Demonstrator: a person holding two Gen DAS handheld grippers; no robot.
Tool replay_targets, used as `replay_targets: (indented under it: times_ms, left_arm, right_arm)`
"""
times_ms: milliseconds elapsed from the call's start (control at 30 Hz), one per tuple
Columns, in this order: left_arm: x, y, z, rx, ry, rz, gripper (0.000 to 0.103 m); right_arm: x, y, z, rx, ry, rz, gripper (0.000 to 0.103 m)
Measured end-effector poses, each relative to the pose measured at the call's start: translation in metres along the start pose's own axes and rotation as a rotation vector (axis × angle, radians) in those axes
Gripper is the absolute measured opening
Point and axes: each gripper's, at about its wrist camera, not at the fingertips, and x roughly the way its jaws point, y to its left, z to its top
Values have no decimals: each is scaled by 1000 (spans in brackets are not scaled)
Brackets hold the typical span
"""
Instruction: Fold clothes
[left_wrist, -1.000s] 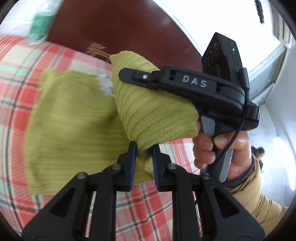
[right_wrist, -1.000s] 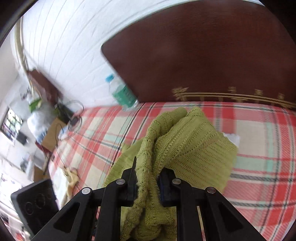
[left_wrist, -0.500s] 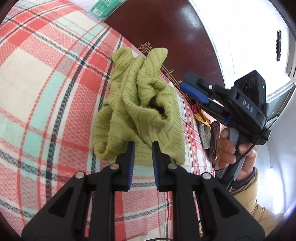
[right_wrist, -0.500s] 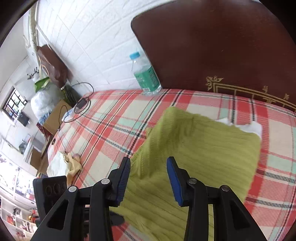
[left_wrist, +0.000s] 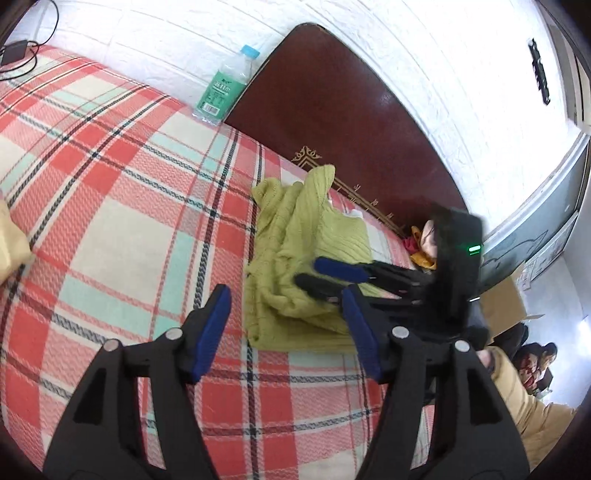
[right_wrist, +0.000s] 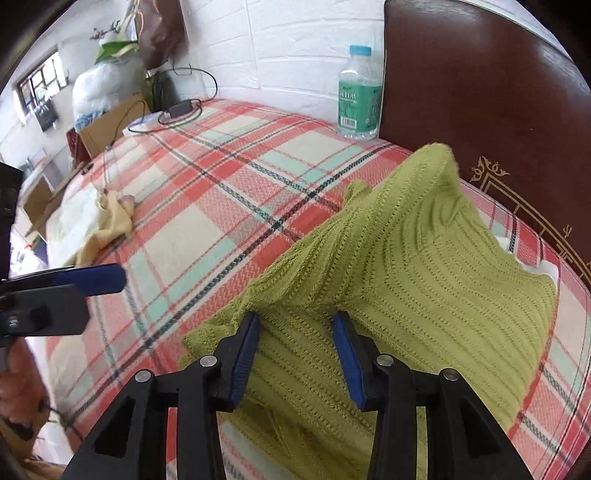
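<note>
At the near edge: left gripper (left_wrist: 286, 328) hangs above the plaid bedspread (left_wrist: 110, 229), its jaws spread wide and holding nothing.
Right gripper: right gripper (right_wrist: 295, 354) sits low over the knit, jaws parted with cloth lying between the blue pads; it does not pinch anything.
Task's thing: the olive-green knit sweater (right_wrist: 424, 280) lies on the bed in a bunched, partly doubled heap, at about 1 o'clock from the left gripper and running from 6 o'clock up toward 1 o'clock in the right wrist view.
Lie of the cloth: a ridge of fabric stands up through the middle, edges do not line up, and a white patch (right_wrist: 539, 266) shows at its far side; what that patch is, I cannot tell.
Stage, as a judgement: the heap fits either a fold in progress or a rough fold wanting tidying.
Doing it well: take one layer at a clean edge, not the whole bunch; keep both grips level so the knit does not stretch; lay it flat and smooth the ridge.
Farther off: a green-labelled water bottle (right_wrist: 358, 99) stands at 12 o'clock beside the dark headboard (right_wrist: 498, 85).
</note>
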Motion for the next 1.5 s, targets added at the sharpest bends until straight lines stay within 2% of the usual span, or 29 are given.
replay_targets:
  times_ms: [67, 133, 167, 300, 400, 500, 700, 867, 933, 967, 1000, 1033, 1067, 1100, 1233, 1333, 1500]
  left_arm:
    - [12, -3, 4, 18, 33, 9, 64]
    - [22, -4, 4, 23, 68, 10, 69]
    - [27, -4, 4, 21, 86, 11, 80]
    - [48, -3, 3, -5, 156, -1, 82]
    - [58, -3, -3, -22, 204, -1, 82]
    - [65, -5, -10, -34, 249, -18, 82]
    - [67, -5, -12, -59, 283, -38, 83]
    - [70, -7, -12, -46, 290, -33, 82]
    - [73, -9, -12, -44, 292, -27, 72]
    - [75, -9, -11, -46, 299, -23, 58]
    - [77, -8, -11, -53, 308, -20, 45]
    - [78, -8, -10, -62, 314, -20, 42]
    - [79, -7, -10, -75, 316, -26, 38]
    - [79, -5, -9, -87, 318, -31, 34]
    - [69, 0, -6, -148, 316, -101, 28]
    - [53, -1, -4, -161, 309, -158, 27]
    - [8, -2, 4, -161, 263, -206, 27]
  right_arm:
    - [-20, -13, -3, 46, -45, 43, 51]
    - [-41, -35, -12, 107, -92, 33, 69]
    - [-52, -47, -16, 138, -116, 27, 72]
    - [-67, -117, -41, 375, -140, 39, 80]
    - [-67, -158, -59, 520, -130, 42, 82]
    - [-54, -177, -66, 572, -131, 87, 82]
    - [-25, -192, -61, 630, -140, 190, 82]
    - [-10, -192, -51, 610, -175, 225, 83]
    - [-7, -192, -49, 620, -169, 236, 83]
    - [-6, -192, -48, 625, -165, 241, 83]
    - [-5, -192, -47, 629, -161, 247, 75]
    - [-4, -192, -46, 634, -157, 252, 46]
    - [-3, -191, -46, 639, -152, 258, 32]
    - [-1, -191, -45, 644, -148, 263, 24]
    - [0, -192, -43, 673, -145, 295, 17]
    - [-12, -188, -41, 696, -171, 347, 16]
    - [-41, -160, -24, 671, -220, 416, 15]
